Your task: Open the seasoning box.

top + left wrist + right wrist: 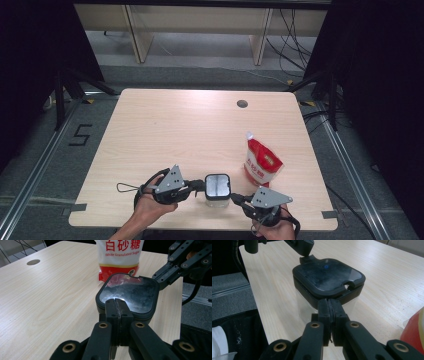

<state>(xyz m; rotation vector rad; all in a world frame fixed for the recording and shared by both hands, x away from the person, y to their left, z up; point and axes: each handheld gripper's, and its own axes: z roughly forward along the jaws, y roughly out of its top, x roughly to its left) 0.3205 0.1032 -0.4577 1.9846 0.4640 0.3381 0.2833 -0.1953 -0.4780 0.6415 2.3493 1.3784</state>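
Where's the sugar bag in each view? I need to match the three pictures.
High view: sugar bag stands right of centre, just right of the container.
Left gripper view: top centre, behind the container.
Right gripper view: red corner at the bottom right edge.
Shared landmark: the black-lidded container.

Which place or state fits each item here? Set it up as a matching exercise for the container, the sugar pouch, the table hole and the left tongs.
Column one:
1. container
2. sugar pouch
3. table hole
4. left tongs

Column two:
A. far side of the table, dark and round
B. shut, at the container's lid edge
C. near table edge, between both tongs, black lid on
D. red and white, standing to the right of the container

Pairs: 1-C, 2-D, 3-A, 4-B
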